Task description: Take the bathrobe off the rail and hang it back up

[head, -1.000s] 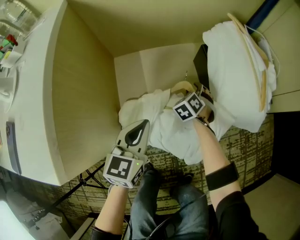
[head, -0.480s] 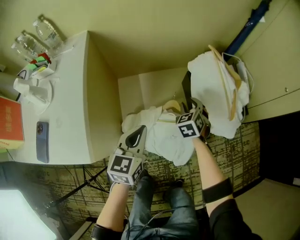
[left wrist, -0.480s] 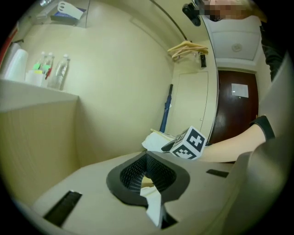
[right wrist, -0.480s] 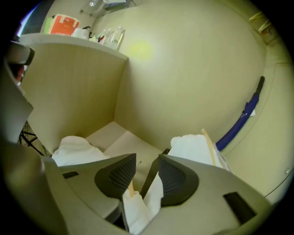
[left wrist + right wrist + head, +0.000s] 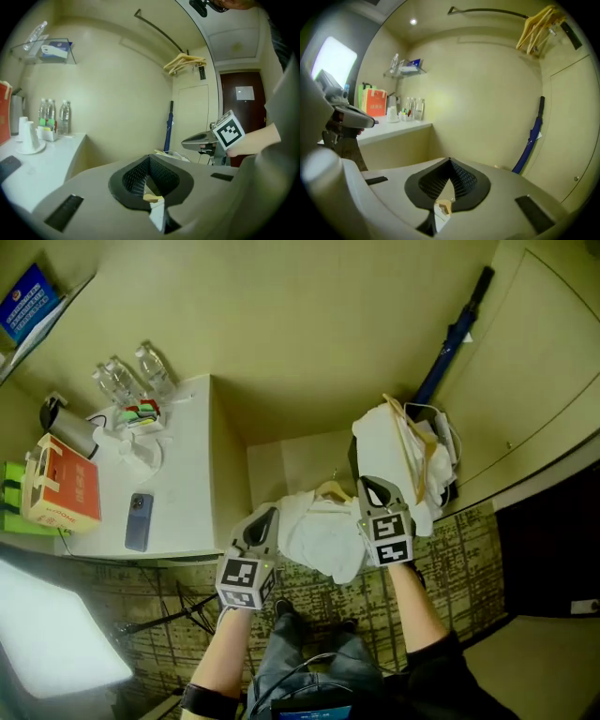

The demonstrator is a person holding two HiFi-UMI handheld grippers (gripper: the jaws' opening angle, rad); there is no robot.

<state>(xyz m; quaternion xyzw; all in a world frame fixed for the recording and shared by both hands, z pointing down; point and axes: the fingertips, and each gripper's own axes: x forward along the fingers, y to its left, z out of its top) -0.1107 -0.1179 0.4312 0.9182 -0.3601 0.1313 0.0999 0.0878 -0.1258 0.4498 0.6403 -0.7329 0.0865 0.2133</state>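
Note:
The white bathrobe [image 5: 323, 532] lies crumpled low down in the wardrobe alcove, with a wooden hanger [image 5: 335, 491] at its top edge. My left gripper [image 5: 269, 514] is shut and empty, held to the left of the robe and well above it. My right gripper [image 5: 367, 484] hovers at the robe's right side; its jaws have just been closing and nothing is between them. The rail [image 5: 159, 31] runs high overhead, with bare wooden hangers [image 5: 185, 61] at its right end. From the right gripper view I see the same rail [image 5: 487, 10] and hangers [image 5: 539, 26].
A second white robe [image 5: 386, 442] on wooden hangers sits to the right of the alcove. A blue umbrella [image 5: 452, 338] leans in the corner. The white counter [image 5: 178, 474] on the left holds water bottles [image 5: 131, 376], a phone [image 5: 139, 521] and a red box [image 5: 67, 486].
Both grippers have risen well above the robe. The right gripper has come off the hanger on the robe and its jaws have shut. The head view now takes in more of the room.

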